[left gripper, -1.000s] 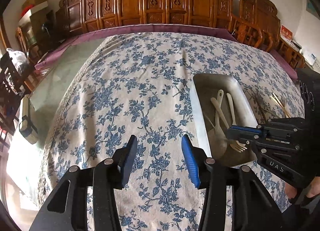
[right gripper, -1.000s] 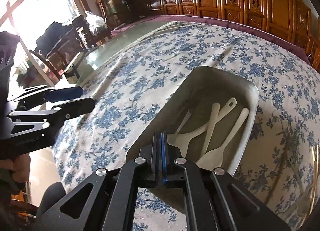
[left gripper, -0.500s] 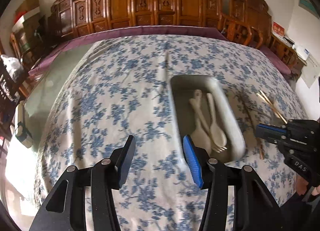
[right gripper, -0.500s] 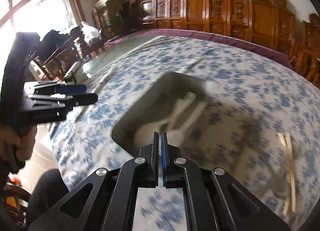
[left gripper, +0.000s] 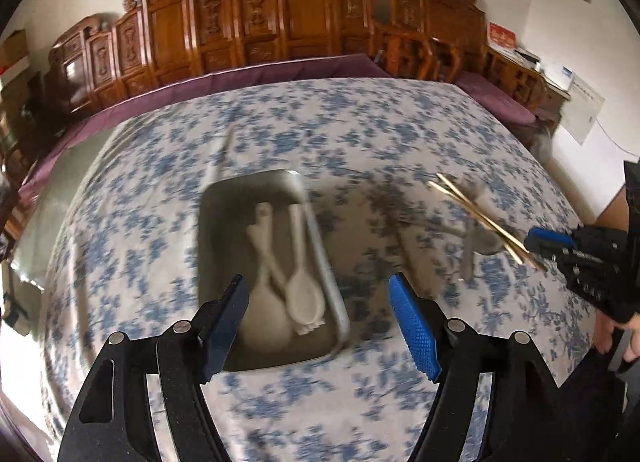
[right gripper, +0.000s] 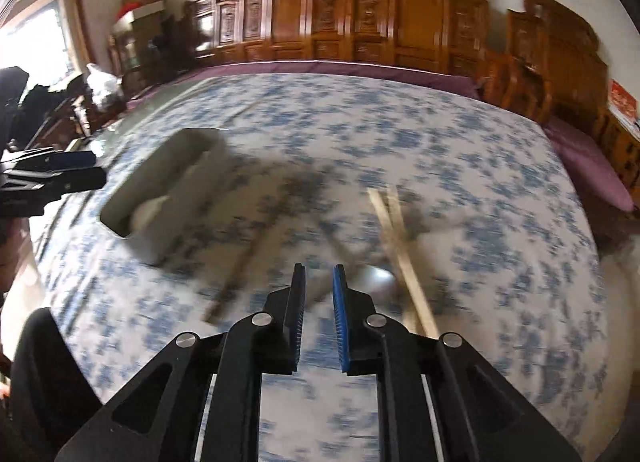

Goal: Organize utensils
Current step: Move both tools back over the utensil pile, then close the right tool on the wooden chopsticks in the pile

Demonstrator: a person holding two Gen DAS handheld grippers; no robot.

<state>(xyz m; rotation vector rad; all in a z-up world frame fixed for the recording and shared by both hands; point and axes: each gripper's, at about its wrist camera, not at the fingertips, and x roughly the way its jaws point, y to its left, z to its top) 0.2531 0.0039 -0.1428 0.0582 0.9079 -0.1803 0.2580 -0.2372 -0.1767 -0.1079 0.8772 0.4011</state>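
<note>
Step in hand, by judgement: reach for next loose utensil. Right gripper point(right gripper: 318, 282) low over floral tablecloth point(right gripper: 400, 134), fingers parted a little, nothing between them; left gripper point(left gripper: 316, 294) spread wide, empty, hovering at near end of grey tray point(left gripper: 208, 246)

Tray already holding pale spoons point(left gripper: 304, 294) and a fork, lying lengthwise, handles crossed

Pale chopsticks point(right gripper: 400, 246) on cloth just right of right gripper, angled, ends converging; darker utensils beside them, too blurred to name

Next move calls for: aligning across one stick, closing low, thin flat target likely to slip
</note>
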